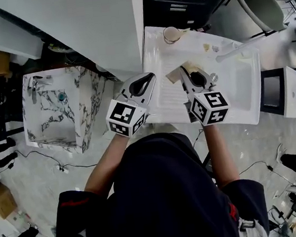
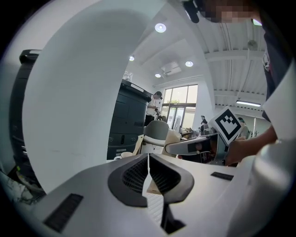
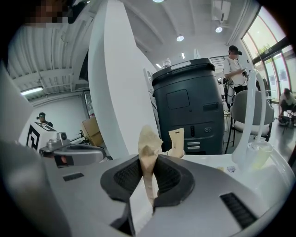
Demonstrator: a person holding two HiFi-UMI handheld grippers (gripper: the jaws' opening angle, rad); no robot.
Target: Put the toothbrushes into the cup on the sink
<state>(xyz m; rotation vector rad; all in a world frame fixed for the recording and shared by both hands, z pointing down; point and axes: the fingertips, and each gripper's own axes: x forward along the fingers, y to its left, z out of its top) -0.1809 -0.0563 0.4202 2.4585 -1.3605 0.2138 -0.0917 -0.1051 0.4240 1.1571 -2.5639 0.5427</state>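
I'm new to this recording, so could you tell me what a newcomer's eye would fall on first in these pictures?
The right gripper stands out, its fingers pinching a tan packet over the white sink. At the sink's far edge a cup holds another packet standing upright. To the left of the sink sits a marbled basin.

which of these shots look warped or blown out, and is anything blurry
Head view: fisheye, so the bright white sink has bowed edges, with no clear blur. Left gripper view: a dark round border, a washed-out window and flaring ceiling lights. Right gripper view: the same round border and bending, but the toothbrush packet in the jaws is sharp.
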